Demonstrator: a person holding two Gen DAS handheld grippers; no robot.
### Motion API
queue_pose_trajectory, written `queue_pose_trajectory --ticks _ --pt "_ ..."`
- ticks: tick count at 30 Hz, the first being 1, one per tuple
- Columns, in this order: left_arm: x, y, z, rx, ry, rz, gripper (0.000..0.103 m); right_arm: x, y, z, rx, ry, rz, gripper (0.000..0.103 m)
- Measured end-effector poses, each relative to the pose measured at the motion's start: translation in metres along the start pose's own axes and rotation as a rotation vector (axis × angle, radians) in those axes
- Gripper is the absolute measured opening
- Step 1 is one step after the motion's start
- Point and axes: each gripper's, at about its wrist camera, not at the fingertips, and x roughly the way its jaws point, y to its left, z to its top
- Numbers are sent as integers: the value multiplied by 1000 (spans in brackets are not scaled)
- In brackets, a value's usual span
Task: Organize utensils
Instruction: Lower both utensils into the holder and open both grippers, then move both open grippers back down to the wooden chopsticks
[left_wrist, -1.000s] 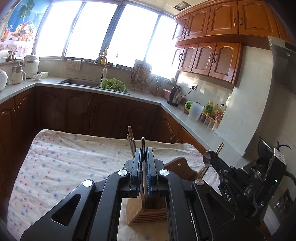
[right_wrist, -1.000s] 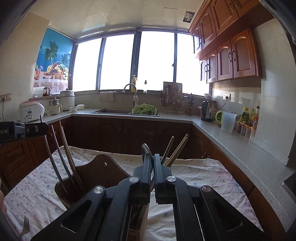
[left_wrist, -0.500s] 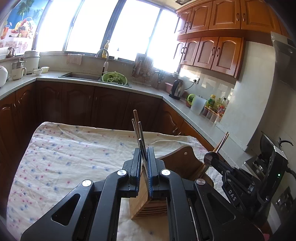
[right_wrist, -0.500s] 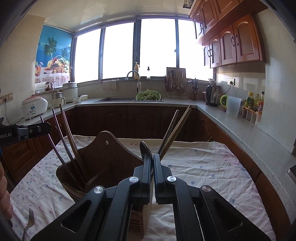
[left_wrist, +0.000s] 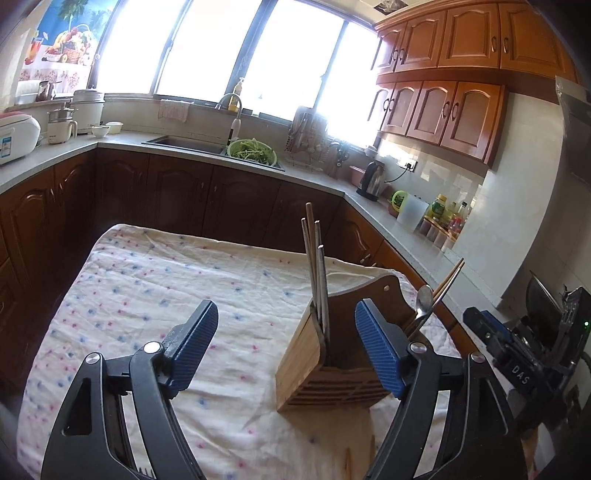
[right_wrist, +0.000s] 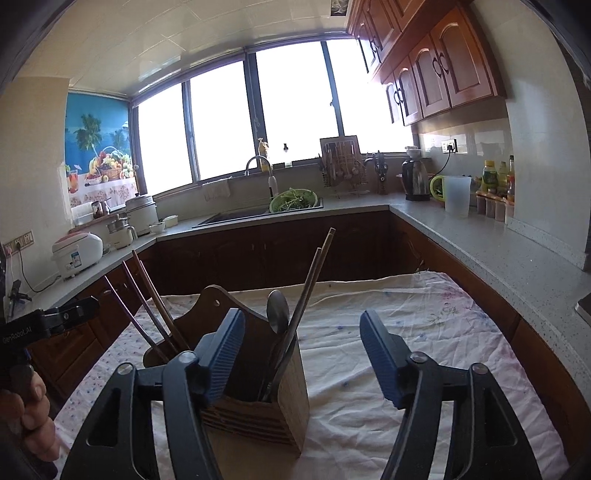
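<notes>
Wooden utensil holder (left_wrist: 334, 354) stands on the floral tablecloth (left_wrist: 155, 288). Chopsticks (left_wrist: 316, 266) in one compartment, spoon (right_wrist: 277, 312) with more chopsticks in another. Left gripper (left_wrist: 286, 345) and right gripper (right_wrist: 301, 350): jaws opening, wide, nothing between. A fork tip at the left view's bottom edge; sorting seems nearly done.

Bright windows (right_wrist: 258, 122) backlight a kitchen of dark base cabinets (left_wrist: 177, 192), grey counter (right_wrist: 517, 251) and reddish wall cupboards (left_wrist: 461, 74).

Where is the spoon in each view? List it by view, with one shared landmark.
Left wrist: spoon, right of centre, in the wooden holder's far compartment.
Right wrist: spoon, centre, standing in the holder's near compartment.
Shared landmark: green colander by the sink.
</notes>
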Motion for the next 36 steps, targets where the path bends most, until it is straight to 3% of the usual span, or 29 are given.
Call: queue_pose_trajectory --ticks 3,7,13,22,36 --pt "-7 5 -13 -9 25 14 82 -16 -10 -5 61 2 39 95" --pt "-21 10 -36 -13 52 38 84 -36 -16 -16 108 26 75 102" --pt "-39 14 -68 -45 104 43 86 -65 -19 -38 140 68 100 103" --pt "-61 4 -105 -14 156 52 87 -95 -28 -73 217 138 111 103" --pt "-47 -39 -136 95 284 13 87 -111 -48 -98 278 171 77 103"
